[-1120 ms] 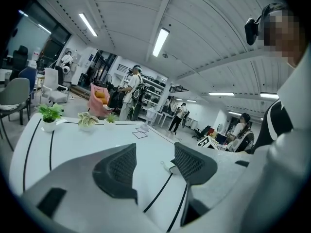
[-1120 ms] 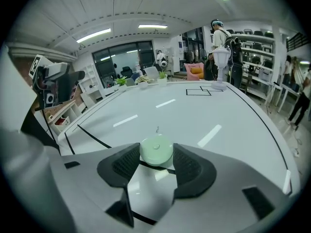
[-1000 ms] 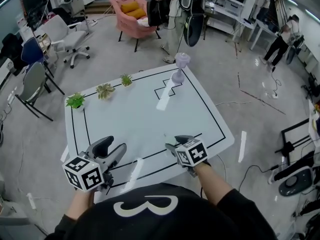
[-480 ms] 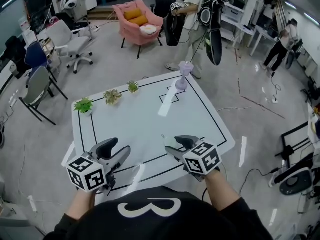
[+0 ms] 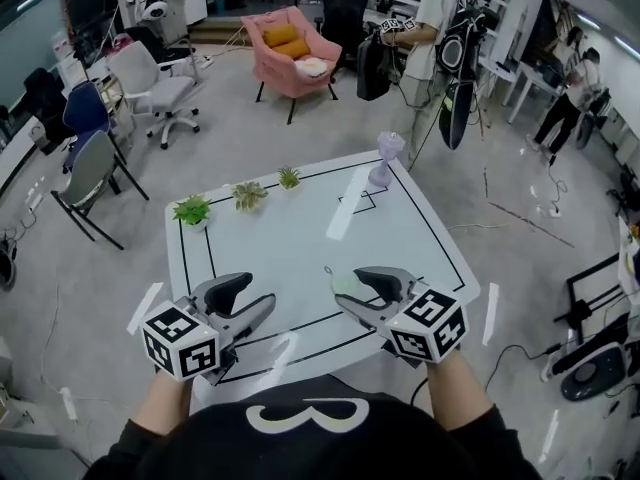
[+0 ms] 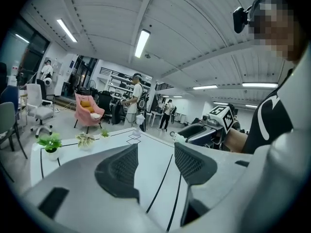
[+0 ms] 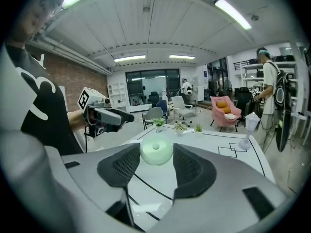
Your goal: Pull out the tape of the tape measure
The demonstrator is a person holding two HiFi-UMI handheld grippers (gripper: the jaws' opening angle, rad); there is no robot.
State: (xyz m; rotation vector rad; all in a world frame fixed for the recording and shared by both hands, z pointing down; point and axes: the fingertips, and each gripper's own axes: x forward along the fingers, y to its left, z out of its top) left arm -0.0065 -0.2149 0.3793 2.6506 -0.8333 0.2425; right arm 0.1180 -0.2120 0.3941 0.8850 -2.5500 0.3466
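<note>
A round pale green tape measure [image 5: 344, 285] sits between the jaws of my right gripper [image 5: 350, 283], which is shut on it above the near right part of the white table [image 5: 300, 238]. In the right gripper view the tape measure [image 7: 156, 152] fills the gap at the tips of the right gripper [image 7: 156, 150]. No pulled-out tape shows. My left gripper [image 5: 253, 292] hangs over the near left of the table, open, with nothing between its jaws. In the left gripper view the left gripper [image 6: 155, 150] looks across at the tape measure [image 6: 179, 138].
Three small potted plants [image 5: 247, 195] stand along the table's far left side, and a lilac vase-like stand [image 5: 384, 161] at its far corner. A person with a backpack [image 5: 440, 28] stands beyond it. A pink armchair [image 5: 293, 48] and office chairs [image 5: 160, 83] are on the floor.
The person behind the table has walked to the right. Both grippers have drifted slightly right in the view. Their jaws stand as before.
</note>
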